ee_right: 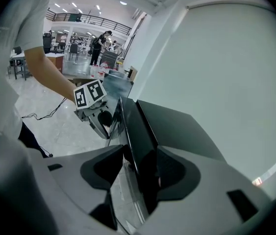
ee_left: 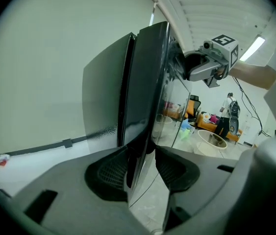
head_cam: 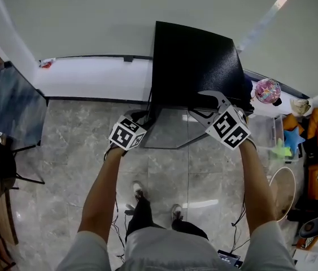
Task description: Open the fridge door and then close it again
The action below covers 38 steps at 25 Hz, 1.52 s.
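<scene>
A small black fridge (head_cam: 195,66) stands against the white wall, its reflective glass door (head_cam: 170,130) facing me. My left gripper (head_cam: 143,122) is at the door's left edge and my right gripper (head_cam: 208,107) at its right edge. In the left gripper view, the left gripper (ee_left: 141,168) straddles the door edge (ee_left: 145,97), both pads against it. In the right gripper view, the right gripper (ee_right: 140,173) likewise clamps the door edge (ee_right: 138,131). Only a thin dark seam shows between door and fridge body.
A dark-topped table (head_cam: 12,109) and a chair stand at the left. At the right are a pink ball (head_cam: 268,90), orange cushions (head_cam: 317,126) and a round white-rimmed tub (head_cam: 283,191). Cables trail on the marble floor near my shoes (head_cam: 139,191).
</scene>
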Available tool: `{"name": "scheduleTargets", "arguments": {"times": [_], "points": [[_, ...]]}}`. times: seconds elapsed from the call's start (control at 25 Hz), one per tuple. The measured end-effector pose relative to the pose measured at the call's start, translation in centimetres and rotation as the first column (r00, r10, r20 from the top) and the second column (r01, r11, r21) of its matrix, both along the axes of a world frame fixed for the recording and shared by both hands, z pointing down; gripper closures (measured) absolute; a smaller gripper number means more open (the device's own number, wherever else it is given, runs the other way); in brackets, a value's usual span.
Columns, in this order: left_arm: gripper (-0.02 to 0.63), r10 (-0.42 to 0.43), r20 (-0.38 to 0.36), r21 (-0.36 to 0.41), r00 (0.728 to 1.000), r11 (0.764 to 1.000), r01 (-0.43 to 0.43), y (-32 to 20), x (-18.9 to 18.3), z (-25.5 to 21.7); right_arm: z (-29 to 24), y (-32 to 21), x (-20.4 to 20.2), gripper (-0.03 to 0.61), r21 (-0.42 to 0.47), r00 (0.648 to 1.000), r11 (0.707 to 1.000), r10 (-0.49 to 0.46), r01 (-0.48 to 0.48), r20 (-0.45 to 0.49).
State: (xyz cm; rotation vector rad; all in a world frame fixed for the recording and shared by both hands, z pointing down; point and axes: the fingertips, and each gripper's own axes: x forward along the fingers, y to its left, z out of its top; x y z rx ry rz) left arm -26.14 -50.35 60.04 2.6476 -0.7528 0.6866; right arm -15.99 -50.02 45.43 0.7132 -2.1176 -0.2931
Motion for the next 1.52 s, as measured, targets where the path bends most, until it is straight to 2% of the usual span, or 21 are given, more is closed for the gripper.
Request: {"name": "scheduleTargets", "arguments": {"times": [0.4,0.6,0.84,1.08,1.28,1.52], "points": [[0.449,-0.049,0.026,-0.027,0.998,0.998,0.049,0.4,0.0,0.1,0.1,0.5,-0.2,0.368,0.034,1.0,0.999,-0.02,0.021,-0.007],[0.446,-0.057,0.018,-0.038,0.998,0.998,0.058,2.2,-0.1,0.1,0.1,1.7,-0.3,0.364,0.037,0.997,0.997,-0.074,0.074,-0.012],[0.445,-0.109,0.03,-0.045,0.994,0.993,0.11,4.4,-0.1,0.1,0.2,3.2,-0.3,0.36,0.035,0.993,0.993,-0.112,0.113,-0.019],[0.443,-0.195,0.024,-0.05,0.981,0.979,0.196,7.2,0.5,0.0,0.2,5.1,0.3,0.36,0.013,0.981,0.981,-0.195,0.195,-0.01],[0.443,-0.287,0.031,-0.031,0.958,0.957,0.287,9.1,1.1,-0.3,-0.2,6.4,0.8,0.362,0.037,0.962,0.962,-0.272,0.272,-0.014],[0.443,-0.451,0.031,-0.029,0.892,0.892,0.451,12.8,2.0,-0.3,-0.1,9.1,1.4,0.364,0.04,0.925,0.924,-0.38,0.38,-0.008]]}}
